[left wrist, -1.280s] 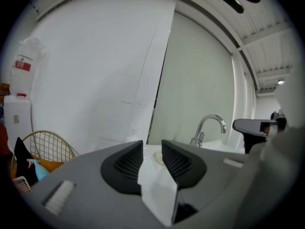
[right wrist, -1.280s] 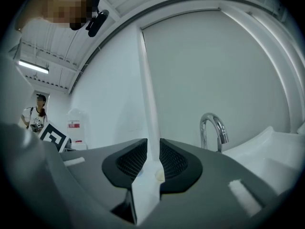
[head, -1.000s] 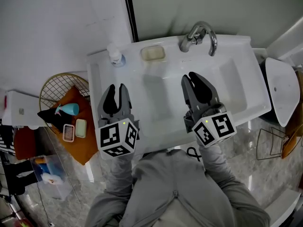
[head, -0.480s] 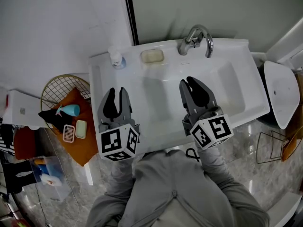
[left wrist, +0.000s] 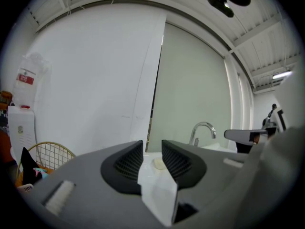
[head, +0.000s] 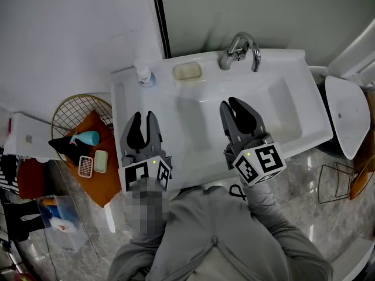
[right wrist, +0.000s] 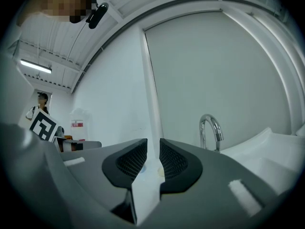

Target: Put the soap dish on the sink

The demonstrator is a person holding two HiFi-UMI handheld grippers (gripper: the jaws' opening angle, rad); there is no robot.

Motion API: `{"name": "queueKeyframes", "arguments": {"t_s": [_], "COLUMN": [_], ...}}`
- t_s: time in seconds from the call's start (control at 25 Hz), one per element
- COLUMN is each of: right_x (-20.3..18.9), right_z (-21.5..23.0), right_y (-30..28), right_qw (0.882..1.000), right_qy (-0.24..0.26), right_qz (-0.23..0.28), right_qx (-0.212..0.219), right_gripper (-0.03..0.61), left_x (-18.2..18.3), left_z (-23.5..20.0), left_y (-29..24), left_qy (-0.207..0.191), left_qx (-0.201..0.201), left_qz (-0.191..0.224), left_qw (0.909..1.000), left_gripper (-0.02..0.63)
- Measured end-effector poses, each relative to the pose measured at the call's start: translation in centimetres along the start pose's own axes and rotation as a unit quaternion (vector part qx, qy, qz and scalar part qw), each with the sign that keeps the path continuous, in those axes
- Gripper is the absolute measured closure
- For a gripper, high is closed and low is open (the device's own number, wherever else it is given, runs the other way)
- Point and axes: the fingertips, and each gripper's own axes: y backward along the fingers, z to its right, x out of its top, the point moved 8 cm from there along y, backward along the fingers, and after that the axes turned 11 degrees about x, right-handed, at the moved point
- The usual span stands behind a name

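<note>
Person stands at a white sink point(head: 293, 133), one tool in each hand, both held out over the basin. Left tool point(head: 143, 116) hovers above the left part of the basin, near the front rim. Its jaws stand a narrow gap apart with nothing between them; through the gap the left gripper view shows only the sink ledge and a pale bar of soap point(head: 188, 71) at the back. Right tool point(head: 229, 102) hangs over the middle of the basin, pointing up toward the chrome faucet point(head: 240, 48). Its jaws are likewise parted by a slim gap, a little narrower than the left's, and hold nothing. Soap dish point(head: 85, 165), pinkish with a gridded top, is not on the sink: it lies on an orange cloth point(head: 102, 183) down at the left of the sink, well apart from both tools and nearer the left one. Just beside the dish, on its right, lies a pale green block point(head: 100, 160). Beyond those two, a teal spray bottle point(head: 86, 136) rests on something dark; what it is I cannot tell. A gold-coloured wire basket point(head: 70, 107) sits at the far end of the cloth, against the wall. On the back ledge of the sink, a small bottle point(head: 144, 74) stands at the left corner, the bar of soap lies to its right, and the faucet stands further right. Person's sleeves are grey. Floor is pale, marbled.
</note>
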Motion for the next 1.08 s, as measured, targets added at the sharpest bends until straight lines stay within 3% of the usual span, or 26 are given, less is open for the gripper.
{"name": "queueKeyframes", "arguments": {"t_s": [1.08], "right_x": [-0.82], "right_z": [0.14], "right_y": [-0.1], "right_qw": [1.0], "right_qy": [0.0], "right_qz": [-0.002], "right_qx": [-0.002], "right_gripper": [0.515], "left_x": [-0.84], "left_z": [0.21], "left_y": [-0.31], "left_qy": [0.003], "left_qx": [-0.005], "left_qz": [-0.013], "left_qw": [0.9999], "left_gripper": [0.486]}}
